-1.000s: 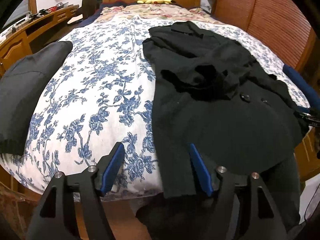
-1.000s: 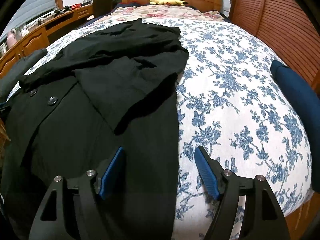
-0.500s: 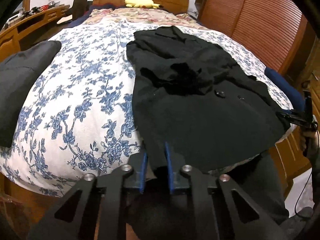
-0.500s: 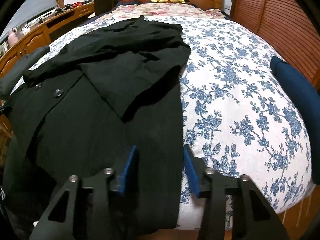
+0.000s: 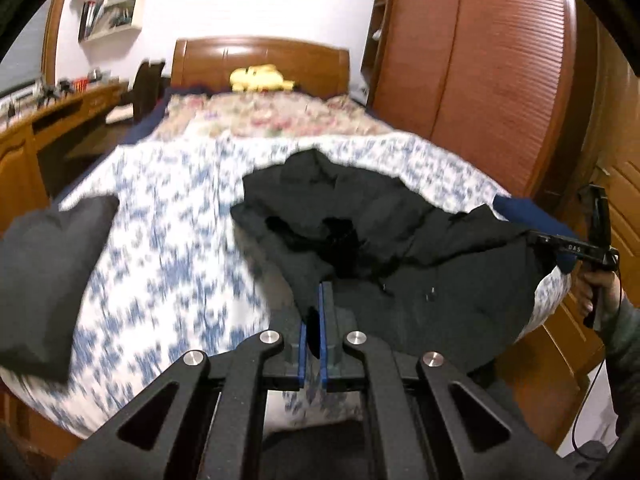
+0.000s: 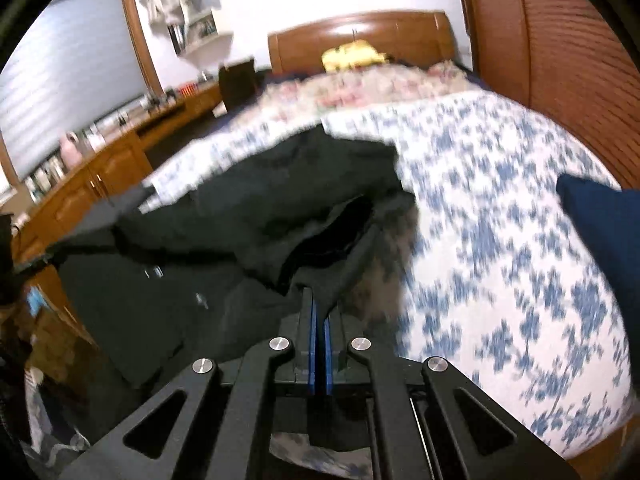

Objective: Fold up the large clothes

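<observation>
While both tongs are clamped on the hem, the geometry is simple: the black woollen button-front coat [image 5: 420, 280] runs lengthwise up the bed with the blue-and-white floral cover [image 5: 168, 240], hem at the near foot edge, collar toward the curved wooden headboard [image 5: 260, 60].

Left gripper [image 5: 314, 320]: blue pads nearly together, a fold of the coat's hem corner pinched between them. Right gripper [image 6: 320, 340]: same, pads closed on the opposite hem corner. From the left wrist view the right gripper sits off at the coat's far side edge, so the hem spans between the two tongs, roughly across the bed.

Near end of the coat is off the cover; the upper half lies bunched on the bed, sleeves crumpled over the chest. Exact sleeve layout is too blurred to call.

Key relation: coat's long axis points straight away from both tongs, toward the headboard. Neither hand is clearly nearer the collar. My read: next move is carrying the hem forward along that axis, both hands level, to lay it over the collar end.

Risk: bunched sleeves get trapped under the fold. The folded dark grey garment [image 5: 48, 264] and the navy blue cushion [image 6: 604, 224] sit well apart, out of the path.
</observation>
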`<state>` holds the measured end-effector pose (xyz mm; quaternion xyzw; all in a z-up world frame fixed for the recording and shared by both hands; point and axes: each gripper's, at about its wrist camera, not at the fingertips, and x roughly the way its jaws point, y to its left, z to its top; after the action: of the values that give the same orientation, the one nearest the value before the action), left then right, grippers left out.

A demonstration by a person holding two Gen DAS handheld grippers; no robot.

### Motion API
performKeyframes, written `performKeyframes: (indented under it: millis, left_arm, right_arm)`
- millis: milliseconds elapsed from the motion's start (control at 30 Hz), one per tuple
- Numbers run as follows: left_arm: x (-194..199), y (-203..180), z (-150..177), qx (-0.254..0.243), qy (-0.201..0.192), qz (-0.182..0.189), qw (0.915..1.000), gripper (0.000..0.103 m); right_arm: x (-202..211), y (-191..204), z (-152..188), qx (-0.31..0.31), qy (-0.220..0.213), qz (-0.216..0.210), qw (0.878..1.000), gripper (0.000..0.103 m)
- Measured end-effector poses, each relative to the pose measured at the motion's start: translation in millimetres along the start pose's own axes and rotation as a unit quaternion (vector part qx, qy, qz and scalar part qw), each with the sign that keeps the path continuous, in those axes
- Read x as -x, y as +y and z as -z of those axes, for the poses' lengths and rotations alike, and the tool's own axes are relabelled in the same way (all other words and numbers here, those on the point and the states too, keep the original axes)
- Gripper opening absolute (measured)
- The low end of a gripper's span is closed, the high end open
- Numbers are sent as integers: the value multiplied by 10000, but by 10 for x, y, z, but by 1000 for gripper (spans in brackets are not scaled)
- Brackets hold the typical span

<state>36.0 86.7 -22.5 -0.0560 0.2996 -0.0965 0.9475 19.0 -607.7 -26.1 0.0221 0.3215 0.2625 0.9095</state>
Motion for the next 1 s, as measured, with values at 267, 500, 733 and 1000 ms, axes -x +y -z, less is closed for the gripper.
performKeyframes:
  millis: [267,500,733,1000]
  left_arm:
    - [597,-62,-422,-116,-738,-40,9972,5]
    - [1075,-17,-549,-88,-1225,-140,9923,5]
    - [594,150,-541,24,-857,-374,9956,5]
    - [-225,407,-654,201,-441,-634,9968,5]
  right_arm:
    - [860,258,-290,241,-883,-194,9956,2]
    - [1642,421,-159,511,-1326,-264,9895,2]
    - [1430,279,-12,631,-1030,-39,9927,2]
    - [418,24,-302,455,-498,248,9974,2]
